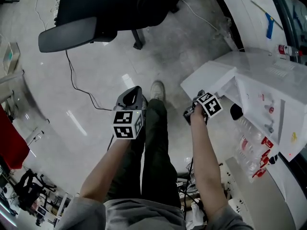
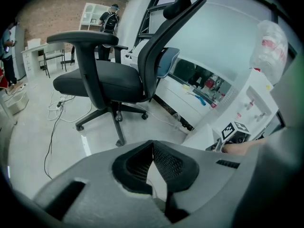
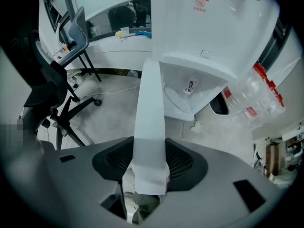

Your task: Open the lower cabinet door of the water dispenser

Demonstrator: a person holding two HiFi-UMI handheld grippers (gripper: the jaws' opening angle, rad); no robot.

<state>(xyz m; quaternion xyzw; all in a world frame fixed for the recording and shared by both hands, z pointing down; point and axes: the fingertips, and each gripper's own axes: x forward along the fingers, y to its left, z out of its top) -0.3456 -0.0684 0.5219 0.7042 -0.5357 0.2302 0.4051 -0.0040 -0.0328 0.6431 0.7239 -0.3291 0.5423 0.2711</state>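
- Looking down, the head view shows the lower cabinet door (image 1: pixel 208 78) swung well out from the water dispenser (image 1: pixel 268 95). Judged from that, the opening is largely done and only a last stretch of swing, or letting go, is left. The right gripper (image 1: pixel 193 108) sits at the door's free edge, and the left gripper (image 1: pixel 132 94) hangs over the floor, well apart from it. Counted here: one door, one dispenser, two grippers, one office chair (image 1: pixel 110 8).
- Left gripper view: the left gripper (image 2: pixel 152 144) has its pads meeting at the tips, with nothing between them. One black office chair (image 2: pixel 109 80) stands ahead, and the door (image 2: pixel 199 137) shows at the right.
- Right gripper view: the right gripper (image 3: pixel 149 170) has its jaws set wide, and both pads lie against the door's edge (image 3: pixel 151 108), which runs straight between them. One dispenser (image 3: pixel 213 27) rises behind, and its lower compartment (image 3: pixel 185 94) is exposed.
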